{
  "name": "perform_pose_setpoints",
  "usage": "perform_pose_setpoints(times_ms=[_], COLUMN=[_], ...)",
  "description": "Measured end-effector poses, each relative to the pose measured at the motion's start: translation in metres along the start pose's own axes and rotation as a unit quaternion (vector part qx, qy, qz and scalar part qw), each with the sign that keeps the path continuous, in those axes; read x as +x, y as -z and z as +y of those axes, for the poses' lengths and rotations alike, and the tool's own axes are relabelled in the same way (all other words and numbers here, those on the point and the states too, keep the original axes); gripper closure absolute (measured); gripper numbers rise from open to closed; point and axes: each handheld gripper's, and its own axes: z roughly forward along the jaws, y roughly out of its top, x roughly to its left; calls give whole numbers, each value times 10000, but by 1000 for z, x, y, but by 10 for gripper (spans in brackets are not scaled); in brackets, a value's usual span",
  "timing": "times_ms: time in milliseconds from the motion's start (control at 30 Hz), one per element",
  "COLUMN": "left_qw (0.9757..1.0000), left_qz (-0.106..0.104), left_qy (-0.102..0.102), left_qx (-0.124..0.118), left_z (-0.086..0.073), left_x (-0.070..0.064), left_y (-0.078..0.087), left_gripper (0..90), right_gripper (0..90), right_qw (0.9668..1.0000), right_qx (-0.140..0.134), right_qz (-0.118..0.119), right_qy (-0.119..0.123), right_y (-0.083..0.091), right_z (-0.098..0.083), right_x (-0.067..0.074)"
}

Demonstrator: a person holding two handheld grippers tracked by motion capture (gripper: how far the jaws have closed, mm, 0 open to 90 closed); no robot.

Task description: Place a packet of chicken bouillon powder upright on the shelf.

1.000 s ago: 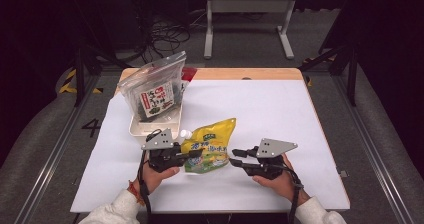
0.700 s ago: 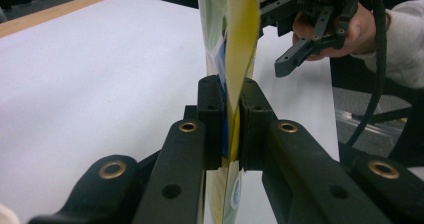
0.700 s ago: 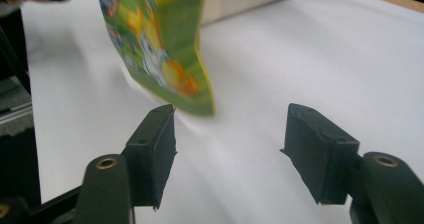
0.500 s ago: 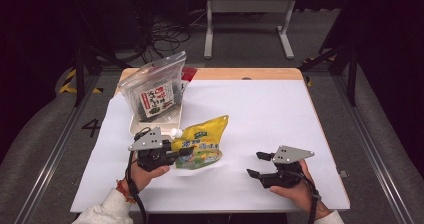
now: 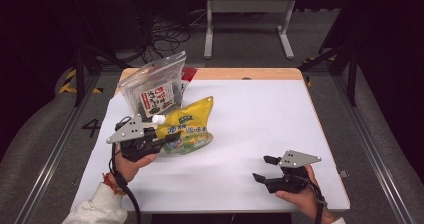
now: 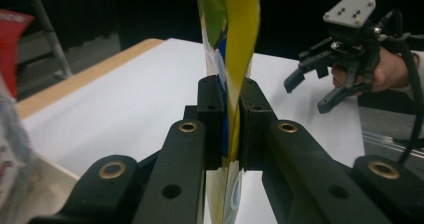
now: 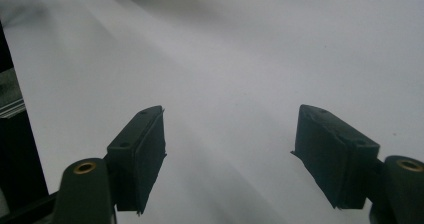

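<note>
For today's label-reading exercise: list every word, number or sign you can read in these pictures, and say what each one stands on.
"4": a dark numeral on the grey floor left of the table.
Yellow pouch: dark characters on a green and white label, too blurred to read.
Clear bag: red and white label with dark characters, too small to read.
Red packet: no print can be made out.

We see the yellow spouted pouch (image 5: 187,126) left of centre on the white table (image 5: 260,119), directly before the clear printed bag (image 5: 155,89) at the table's far-left corner.
</note>
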Motion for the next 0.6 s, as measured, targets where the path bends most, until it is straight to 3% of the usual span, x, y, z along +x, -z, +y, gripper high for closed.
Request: perform_pose_setpoints(times_ms=[200, 367, 600], left_qw=[9998, 9994, 9986], left_qz=[166, 313, 508], left_qy=[-52, -122, -158], left_qx=[-97, -128, 2], left_z=[8, 17, 21], left_x=[7, 22, 40], left_y=[6, 15, 27], left_gripper=[831, 831, 832], right_gripper=[284, 282, 279], right_qw=[10000, 9999, 9999], right_qx=[18, 64, 51], right_qz=[32, 79, 66], right_qy=[-56, -70, -123], right_y=[-3, -7, -6], right_z=[-1, -1, -3], right_x=[1, 2, 0])
